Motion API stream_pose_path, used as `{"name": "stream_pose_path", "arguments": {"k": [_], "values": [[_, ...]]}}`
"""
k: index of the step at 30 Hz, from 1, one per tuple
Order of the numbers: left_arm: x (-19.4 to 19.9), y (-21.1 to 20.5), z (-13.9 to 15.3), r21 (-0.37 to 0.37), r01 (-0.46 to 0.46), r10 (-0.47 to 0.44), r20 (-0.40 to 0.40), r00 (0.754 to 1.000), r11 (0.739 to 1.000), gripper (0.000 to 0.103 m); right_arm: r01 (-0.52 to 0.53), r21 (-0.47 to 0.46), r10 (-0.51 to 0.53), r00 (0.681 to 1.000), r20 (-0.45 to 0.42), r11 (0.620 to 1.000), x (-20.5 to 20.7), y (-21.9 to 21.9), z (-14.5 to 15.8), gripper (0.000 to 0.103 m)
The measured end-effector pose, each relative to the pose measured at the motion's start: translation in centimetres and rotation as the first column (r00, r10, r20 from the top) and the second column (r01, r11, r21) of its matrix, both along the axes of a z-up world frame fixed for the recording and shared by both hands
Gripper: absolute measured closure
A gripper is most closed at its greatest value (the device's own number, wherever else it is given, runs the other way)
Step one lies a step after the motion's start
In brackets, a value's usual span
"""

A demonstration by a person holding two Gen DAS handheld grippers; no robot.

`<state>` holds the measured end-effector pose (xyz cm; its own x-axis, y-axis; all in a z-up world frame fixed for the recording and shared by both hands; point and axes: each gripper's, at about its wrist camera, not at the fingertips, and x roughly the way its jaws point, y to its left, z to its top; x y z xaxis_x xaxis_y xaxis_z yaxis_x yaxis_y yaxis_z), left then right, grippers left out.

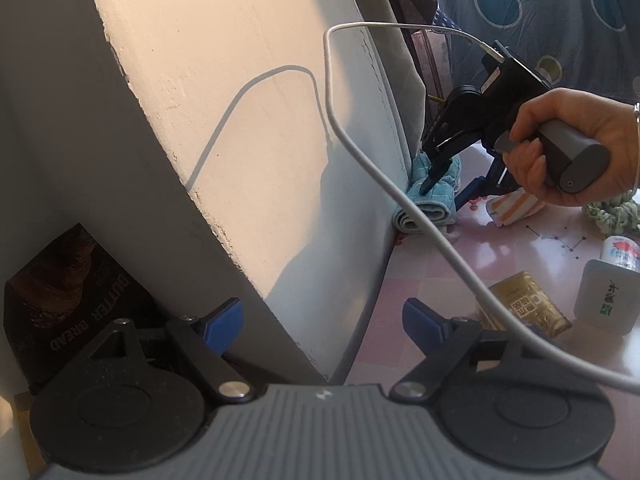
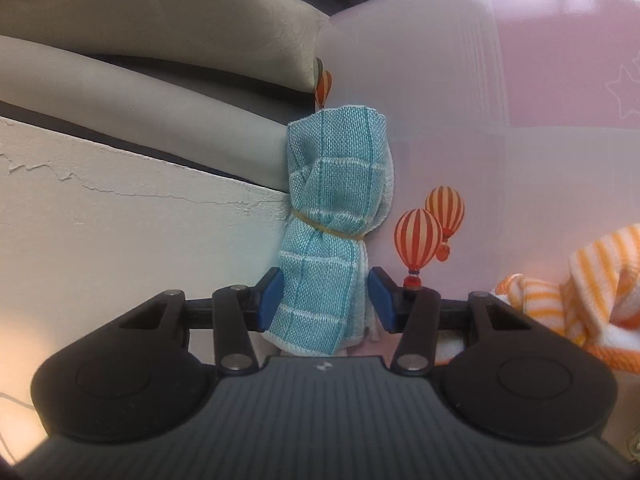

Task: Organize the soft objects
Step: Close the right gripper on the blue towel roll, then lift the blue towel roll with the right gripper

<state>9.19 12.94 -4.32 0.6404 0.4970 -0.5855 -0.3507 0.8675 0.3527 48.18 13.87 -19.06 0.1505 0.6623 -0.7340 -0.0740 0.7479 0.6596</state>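
Observation:
A rolled blue checked cloth [image 2: 332, 216], bound by a rubber band, lies on the pink table against the wall. My right gripper [image 2: 326, 304] is open with its blue pads on either side of the roll's near end; the left pad touches it, the right pad stands slightly apart. In the left wrist view the right gripper [image 1: 452, 176] points down onto the same blue cloth [image 1: 430, 204]. An orange striped cloth [image 2: 580, 300] lies to the right, also in the left wrist view [image 1: 516, 208]. A green frilly cloth [image 1: 614, 214] lies further right. My left gripper [image 1: 324, 320] is open and empty near the wall.
A plastered wall [image 1: 240, 120] borders the table's left side, with a grey curtain [image 2: 160, 40] behind. A gold tin [image 1: 528, 308], a white box [image 1: 608, 296] and a small can [image 1: 622, 252] stand on the pink tablecloth [image 1: 440, 280]. A white cable [image 1: 360, 148] crosses the view. A bread bag [image 1: 68, 296] lies left.

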Motion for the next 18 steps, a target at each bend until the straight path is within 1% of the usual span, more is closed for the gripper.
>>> {"name": "stream_pose_path", "arguments": {"k": [1,2,4,6,9,13,15,17,18], "values": [[0.1,-0.1,0.0,-0.009,0.007,-0.007,0.003,1.0,1.0,0.015,-0.001,-0.006,0.001,1.0,-0.012,1.0,-0.3,-0.4,-0.3,0.081],[0.2,-0.5,0.0,-0.018,0.021,-0.02,0.01,1.0,1.0,0.015,0.006,0.007,-0.006,1.0,-0.026,1.0,-0.4,-0.8,-0.7,0.087],[0.6,-0.8,-0.1,-0.026,0.046,-0.046,0.006,0.999,0.999,0.015,0.02,0.044,-0.018,0.998,-0.054,0.999,-0.8,-1.9,-1.0,0.092],[0.9,-1.3,0.0,-0.038,0.086,-0.086,0.004,0.996,0.996,0.015,0.019,0.073,-0.014,0.997,-0.075,0.997,-1.3,-2.9,-0.8,0.093],[1.1,-2.2,0.1,-0.037,0.138,-0.137,0.007,0.99,0.99,0.015,-0.028,0.094,0.036,0.996,-0.084,0.995,-2.7,-4.1,0.3,0.094],[0.6,-3.9,0.7,-0.036,0.203,-0.202,0.022,0.979,0.979,0.015,-0.105,0.136,0.119,0.988,-0.103,0.985,-5.8,-6.3,2.3,0.095],[0.0,-4.9,1.1,-0.053,0.246,-0.245,0.033,0.969,0.968,0.015,-0.134,0.155,0.15,0.984,-0.097,0.979,-7.7,-7.6,3.5,0.095],[-0.4,-5.6,1.3,-0.089,0.276,-0.273,0.043,0.961,0.957,0.015,-0.157,0.168,0.174,0.981,-0.088,0.973,-9.7,-8.8,4.7,0.095],[-0.6,-5.8,1.5,-0.103,0.288,-0.284,0.048,0.958,0.952,0.017,-0.168,0.172,0.184,0.979,-0.083,0.971,-10.7,-9.3,5.3,0.095]]}}
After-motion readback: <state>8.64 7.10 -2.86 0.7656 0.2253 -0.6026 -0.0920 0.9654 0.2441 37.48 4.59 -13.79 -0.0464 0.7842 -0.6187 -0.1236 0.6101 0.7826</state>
